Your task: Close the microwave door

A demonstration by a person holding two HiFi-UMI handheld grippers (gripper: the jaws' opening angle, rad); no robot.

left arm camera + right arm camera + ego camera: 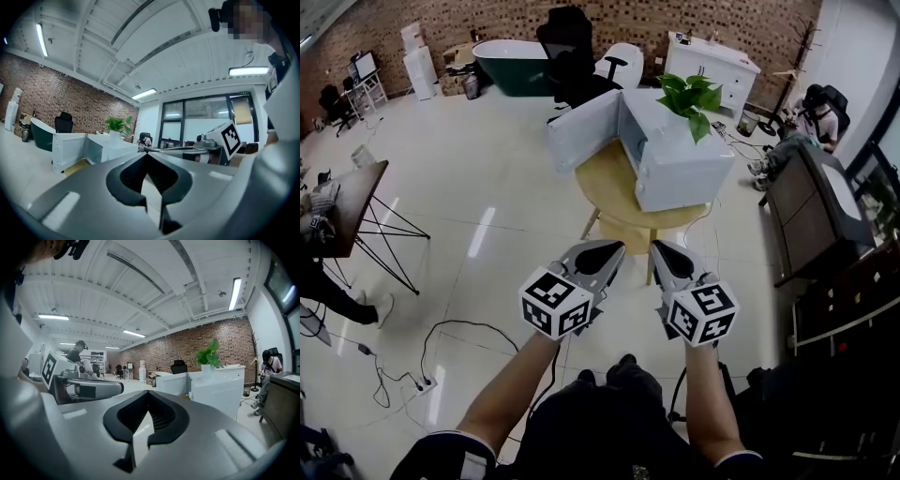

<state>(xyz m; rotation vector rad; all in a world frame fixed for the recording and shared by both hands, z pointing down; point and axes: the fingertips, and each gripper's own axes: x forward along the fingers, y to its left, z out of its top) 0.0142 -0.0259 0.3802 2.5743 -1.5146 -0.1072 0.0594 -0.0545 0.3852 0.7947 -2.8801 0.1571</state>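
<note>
Left gripper (149, 155) closed, microwave door (68, 151) open

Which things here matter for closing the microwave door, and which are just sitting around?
For the job:
- microwave
- its open door
- left gripper, shut and empty
- right gripper, shut and empty

Just lying about:
- plant on the microwave
- round table beneath it
- bathtub
- office chair

Microwave (682, 161): white, boxy, is set upright on a round wooden worktop (605, 195); white door (584, 128) is swung wide open.
</note>
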